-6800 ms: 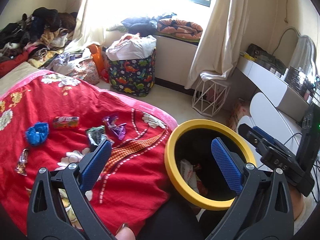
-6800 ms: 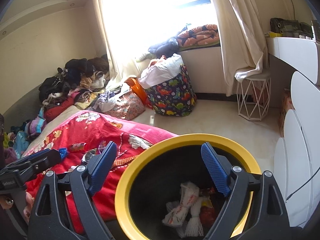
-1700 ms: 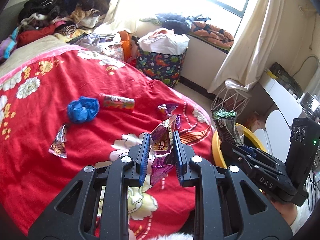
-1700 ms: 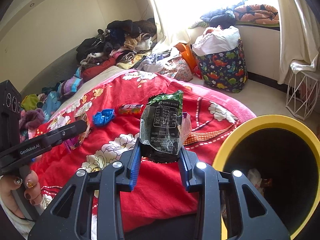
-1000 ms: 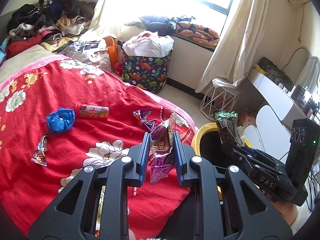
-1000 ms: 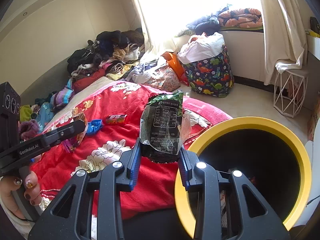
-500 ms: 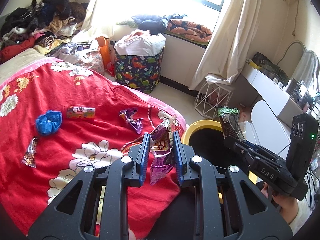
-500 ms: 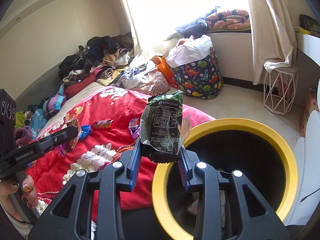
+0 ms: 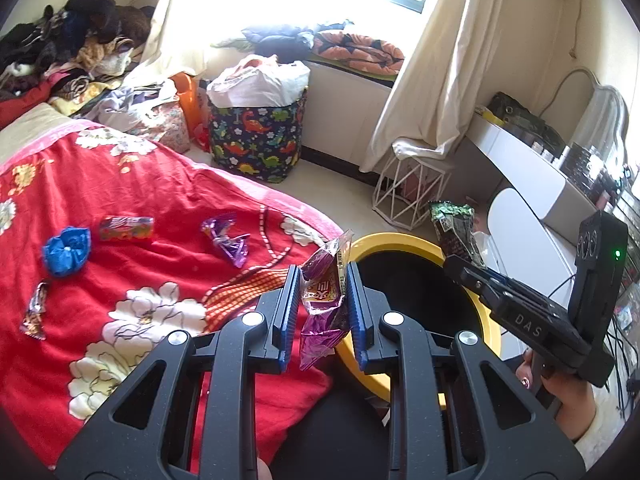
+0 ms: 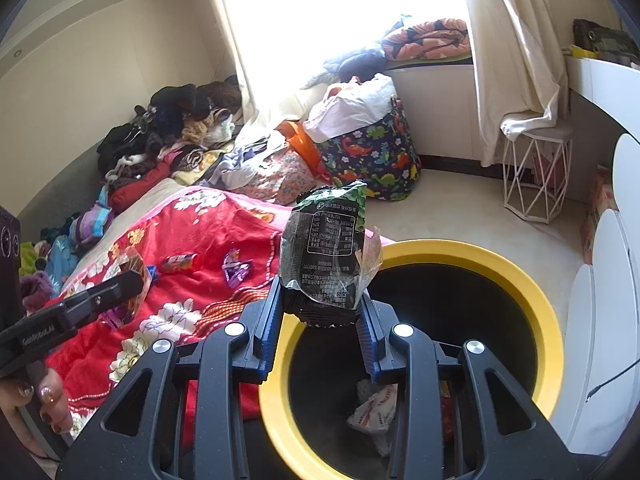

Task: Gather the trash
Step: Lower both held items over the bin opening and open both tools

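Sunlit bedroom: a red quilt [image 9: 132, 184] covers the bed, and a yellow-rimmed bin [image 10: 552, 320] stands just beside its edge. The left gripper [image 9: 320, 300] is clamped on a purple wrapper [image 9: 326, 300], whose long axis runs upright, top edge tilted right toward the bin rim. The right gripper [image 10: 322, 312] pinches a black-green packet [image 10: 328, 256] by its lower end; it stands upright, green end up, above the bin's near-left rim. On the quilt lie a purple foil [image 9: 228, 236], a candy tube [image 9: 126, 227], a blue wad [image 9: 66, 250] and a small wrapper [image 9: 35, 312]. White scraps [image 10: 374, 404] lie inside the bin.
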### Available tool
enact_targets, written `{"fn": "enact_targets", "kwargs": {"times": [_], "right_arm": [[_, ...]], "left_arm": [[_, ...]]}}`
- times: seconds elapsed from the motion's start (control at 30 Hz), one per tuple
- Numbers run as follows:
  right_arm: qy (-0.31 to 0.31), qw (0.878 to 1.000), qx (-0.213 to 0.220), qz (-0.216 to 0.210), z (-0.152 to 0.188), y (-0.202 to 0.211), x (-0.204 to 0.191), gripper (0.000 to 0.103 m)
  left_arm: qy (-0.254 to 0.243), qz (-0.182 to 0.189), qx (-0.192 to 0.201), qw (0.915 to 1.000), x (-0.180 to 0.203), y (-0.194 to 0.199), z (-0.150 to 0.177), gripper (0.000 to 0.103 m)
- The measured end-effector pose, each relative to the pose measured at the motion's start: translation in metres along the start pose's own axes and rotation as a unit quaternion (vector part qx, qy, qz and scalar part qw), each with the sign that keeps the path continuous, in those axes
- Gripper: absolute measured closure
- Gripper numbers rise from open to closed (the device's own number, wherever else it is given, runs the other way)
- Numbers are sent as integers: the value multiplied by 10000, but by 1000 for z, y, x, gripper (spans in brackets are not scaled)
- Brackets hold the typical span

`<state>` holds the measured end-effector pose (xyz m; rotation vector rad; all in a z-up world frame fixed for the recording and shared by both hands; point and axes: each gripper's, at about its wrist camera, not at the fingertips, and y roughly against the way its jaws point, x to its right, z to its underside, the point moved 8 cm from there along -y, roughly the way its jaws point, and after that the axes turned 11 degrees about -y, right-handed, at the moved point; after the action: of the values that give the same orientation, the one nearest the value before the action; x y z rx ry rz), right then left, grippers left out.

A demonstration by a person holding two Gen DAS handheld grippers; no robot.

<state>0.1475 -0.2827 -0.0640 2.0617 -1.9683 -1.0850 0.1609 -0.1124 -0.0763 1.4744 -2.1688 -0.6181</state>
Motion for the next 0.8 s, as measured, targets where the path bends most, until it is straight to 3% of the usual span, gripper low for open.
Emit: {"fn": "enact_targets", "kwargs": {"times": [0.43, 0.8], "right_arm": [[-316, 9990, 37, 313, -6, 7, 39, 70], [-743, 9954, -118, 587, -3, 8, 76, 69]], "left_arm": [[-290, 241, -124, 9992, 35, -20, -1, 86], [-485, 762, -347, 9953, 79, -54, -1, 85]]}}
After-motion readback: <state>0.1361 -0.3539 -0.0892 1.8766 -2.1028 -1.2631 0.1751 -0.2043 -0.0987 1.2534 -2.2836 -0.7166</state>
